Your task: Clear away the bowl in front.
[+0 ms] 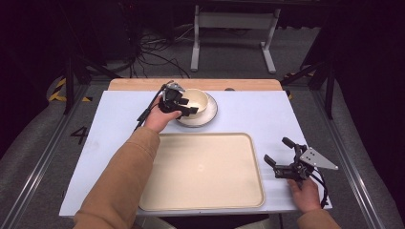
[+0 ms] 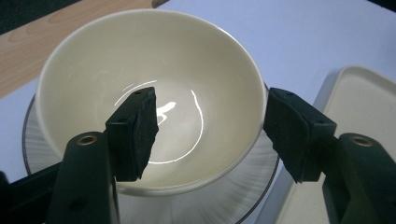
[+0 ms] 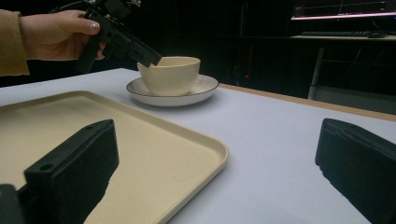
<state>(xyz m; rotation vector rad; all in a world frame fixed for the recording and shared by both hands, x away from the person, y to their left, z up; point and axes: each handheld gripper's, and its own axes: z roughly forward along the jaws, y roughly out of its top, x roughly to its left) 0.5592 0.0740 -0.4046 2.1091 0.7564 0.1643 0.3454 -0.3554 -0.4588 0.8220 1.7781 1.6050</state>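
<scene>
A cream bowl (image 1: 196, 100) (image 2: 140, 46) (image 3: 170, 74) stands on a white plate with a dark rim (image 1: 210, 117) (image 2: 243, 196) (image 3: 205, 88) at the far middle of the table. My left gripper (image 1: 188, 106) (image 2: 210, 100) (image 3: 149, 56) straddles the bowl's near rim, one jaw inside and the other outside. It is open, and the inner pad stands off the wall. My right gripper (image 1: 277, 149) (image 3: 219, 144) rests open over the table at the near right, with nothing between its jaws.
A large cream tray (image 1: 205, 171) (image 2: 359, 93) (image 3: 140, 140) lies on the near middle of the pale table (image 1: 258, 114), just in front of the plate. A wooden strip runs along the table's far edge. Beyond it are dark floor, cables and a white stand.
</scene>
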